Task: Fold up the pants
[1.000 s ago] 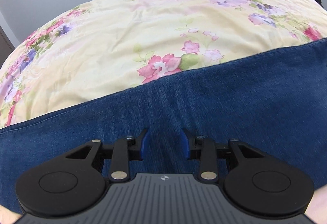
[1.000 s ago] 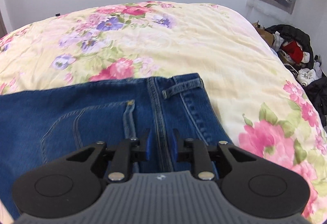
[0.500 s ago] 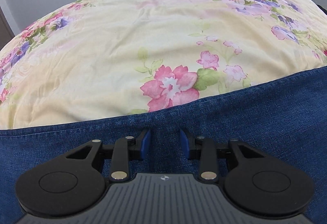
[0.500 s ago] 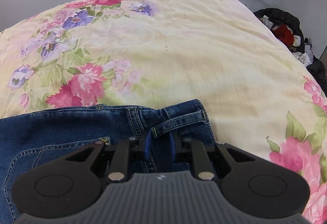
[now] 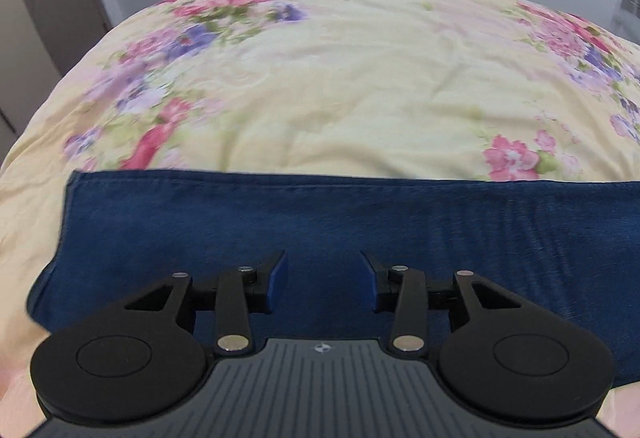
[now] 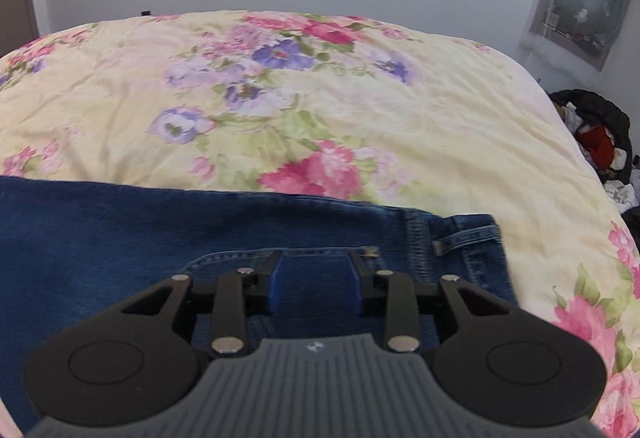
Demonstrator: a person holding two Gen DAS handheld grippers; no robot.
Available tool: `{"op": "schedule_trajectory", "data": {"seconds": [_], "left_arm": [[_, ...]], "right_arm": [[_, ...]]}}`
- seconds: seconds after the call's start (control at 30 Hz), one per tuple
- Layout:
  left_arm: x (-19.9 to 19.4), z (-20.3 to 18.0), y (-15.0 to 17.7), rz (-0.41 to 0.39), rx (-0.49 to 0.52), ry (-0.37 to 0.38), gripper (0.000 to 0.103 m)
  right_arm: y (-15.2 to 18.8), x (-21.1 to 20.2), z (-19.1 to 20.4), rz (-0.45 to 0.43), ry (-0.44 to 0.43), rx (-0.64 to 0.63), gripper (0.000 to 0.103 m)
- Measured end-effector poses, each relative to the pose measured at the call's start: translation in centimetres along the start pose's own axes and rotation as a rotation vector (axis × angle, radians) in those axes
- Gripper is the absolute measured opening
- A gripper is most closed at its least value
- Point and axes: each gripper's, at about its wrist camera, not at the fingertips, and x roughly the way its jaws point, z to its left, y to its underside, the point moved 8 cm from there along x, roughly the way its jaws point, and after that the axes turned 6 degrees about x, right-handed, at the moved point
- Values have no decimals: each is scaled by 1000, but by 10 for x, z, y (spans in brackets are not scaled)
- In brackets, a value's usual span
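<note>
The pants (image 5: 360,238) are laid flat on the bed (image 5: 360,86), at 6 o'clock in both views. Both the left tool (image 5: 324,278) and right tool (image 6: 316,280) are held wide, gripping nothing. The denim is judged thick, floppy and heavy; it is best gripped at the hem and waistband (image 6: 472,238).

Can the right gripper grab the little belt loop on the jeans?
Probably yes. The right gripper is open above the jeans, and the belt loop lies flat just ahead to its right with nothing covering it.
</note>
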Motion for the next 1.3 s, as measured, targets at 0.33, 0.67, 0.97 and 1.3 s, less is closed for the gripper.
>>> {"op": "schedule_trajectory", "data": {"seconds": [0.33,0.67,0.97,1.3], "left_arm": [[-50,118,66,70,-152,-41,51],[-63,169,102,95,-184,-32,55],[-24,172,140,18,-586,263,55],[9,215,132,-106,-904,333,60]], "right_arm": [[21,-12,150,28,-138,-133,28],[35,-35,240,25,-194,-191,31],[33,-39,273,4,-204,-263,24],[24,-2,282,51,-221,-273,12]]}}
